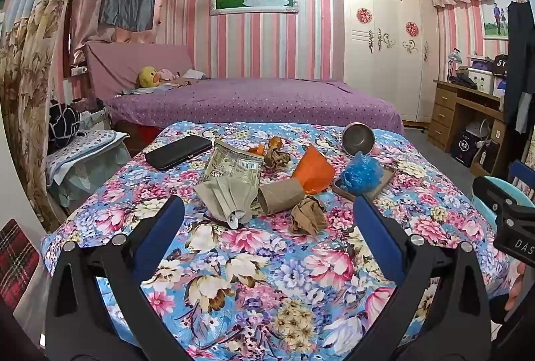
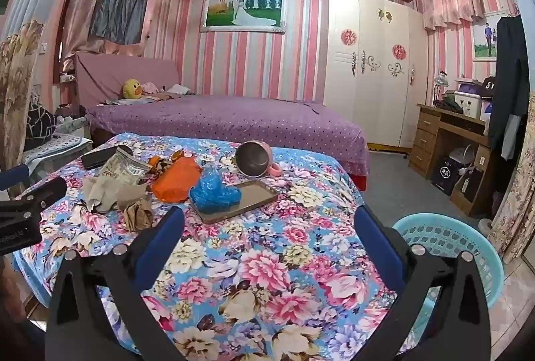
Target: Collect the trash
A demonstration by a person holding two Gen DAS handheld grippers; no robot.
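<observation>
Trash lies in a heap on the floral-covered table (image 1: 267, 277): a crumpled brown paper ball (image 1: 307, 215), a cardboard tube (image 1: 281, 195), a grey rag (image 1: 224, 197), a clear wrapper (image 1: 234, 162), an orange plastic bag (image 1: 312, 168) and a blue plastic bag (image 1: 361, 172). My left gripper (image 1: 267, 199) is open just short of the tube and paper ball, touching nothing. My right gripper (image 2: 270, 210) is open over bare cloth, near a tray (image 2: 254, 194) with the blue plastic bag (image 2: 214, 190) on it. A turquoise basket (image 2: 448, 244) stands on the floor to its right.
A tipped metal-lined pink mug (image 2: 254, 162) and a black case (image 1: 179, 152) also lie on the table. A purple bed (image 1: 254, 103) stands behind it, with a wardrobe (image 1: 384, 43) and a wooden desk (image 1: 461, 113) at the right. A cushioned stool (image 1: 83, 157) is at the left.
</observation>
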